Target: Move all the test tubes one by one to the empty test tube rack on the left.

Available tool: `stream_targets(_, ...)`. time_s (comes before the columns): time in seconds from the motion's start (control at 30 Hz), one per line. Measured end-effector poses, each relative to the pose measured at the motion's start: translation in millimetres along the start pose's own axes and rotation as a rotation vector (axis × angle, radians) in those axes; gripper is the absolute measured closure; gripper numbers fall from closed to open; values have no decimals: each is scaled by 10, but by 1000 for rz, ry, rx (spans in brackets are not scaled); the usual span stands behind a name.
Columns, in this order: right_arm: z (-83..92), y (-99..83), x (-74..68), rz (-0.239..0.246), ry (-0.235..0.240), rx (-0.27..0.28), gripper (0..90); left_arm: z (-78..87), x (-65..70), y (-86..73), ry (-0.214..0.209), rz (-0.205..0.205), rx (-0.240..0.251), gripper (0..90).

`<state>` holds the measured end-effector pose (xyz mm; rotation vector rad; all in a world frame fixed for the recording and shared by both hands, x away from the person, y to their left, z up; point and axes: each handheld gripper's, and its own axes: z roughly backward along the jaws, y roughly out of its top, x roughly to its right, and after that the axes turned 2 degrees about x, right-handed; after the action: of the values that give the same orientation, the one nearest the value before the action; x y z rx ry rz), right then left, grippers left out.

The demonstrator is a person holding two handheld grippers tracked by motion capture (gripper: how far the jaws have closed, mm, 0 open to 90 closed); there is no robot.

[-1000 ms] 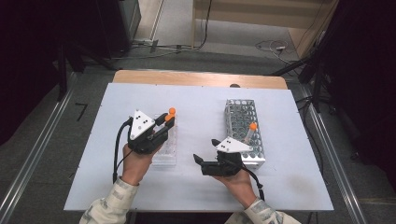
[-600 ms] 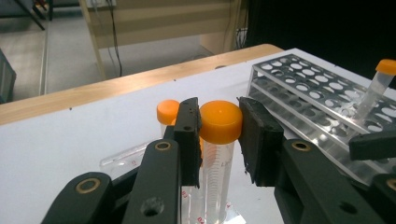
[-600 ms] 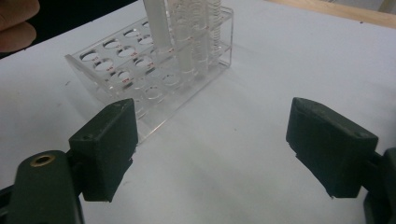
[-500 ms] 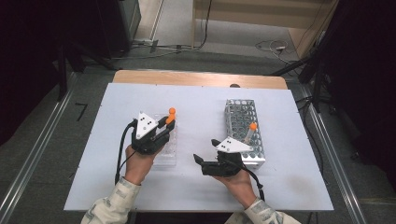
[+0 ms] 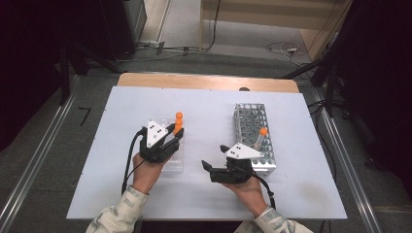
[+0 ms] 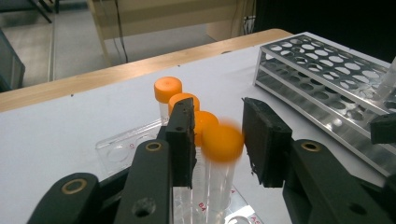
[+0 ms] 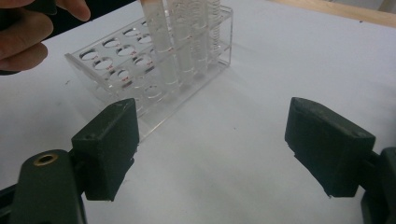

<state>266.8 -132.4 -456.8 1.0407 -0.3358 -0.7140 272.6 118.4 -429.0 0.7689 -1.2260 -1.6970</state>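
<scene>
On the white bench (image 5: 209,194) the left hand-held gripper (image 6: 217,140), jaws just eased apart, brackets the nearest orange-capped tube (image 6: 222,154) standing in the clear rack (image 5: 174,158); recommend withdrawing straight up without tilting it, right hand-held gripper (image 7: 210,149) idling wide

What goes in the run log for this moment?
left gripper: just opening, orange-capped tube between jaws | right gripper: open, idle | clear rack: tubes upright

The high view looks steeply down from above the person's side onto the whole white table (image 5: 204,102). Each gripper view sits low and close behind its own jaws; both also catch the clear rack (image 6: 126,147), which the right one sees from its far side (image 7: 140,70).
</scene>
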Motion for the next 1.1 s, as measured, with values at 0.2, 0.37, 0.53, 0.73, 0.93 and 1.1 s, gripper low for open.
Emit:
stream_targets(0.2, -1, -2, -1, 0, -1, 0, 161, 14, -8, 6, -5, 8, 9, 617)
stream_targets(0.37, 16, 2, -1, -1, -1, 7, 165, 32, -3, 18, -15, 19, 23, 582)
stream_targets(0.53, 54, 13, 12, 3, -6, 12, 166, 48, 24, 42, -20, 29, 29, 473)
stream_targets(0.73, 170, 39, 79, -2, -29, 42, 173, 59, 68, 70, -1, 38, 34, 253)
stream_targets(0.93, 326, 18, 184, -8, -58, 49, 177, 55, 52, 71, 12, 50, 24, 170)
stream_targets(1.1, 486, 13, 292, -3, -109, 75, 184, 58, 43, 70, 13, 51, 25, 164)
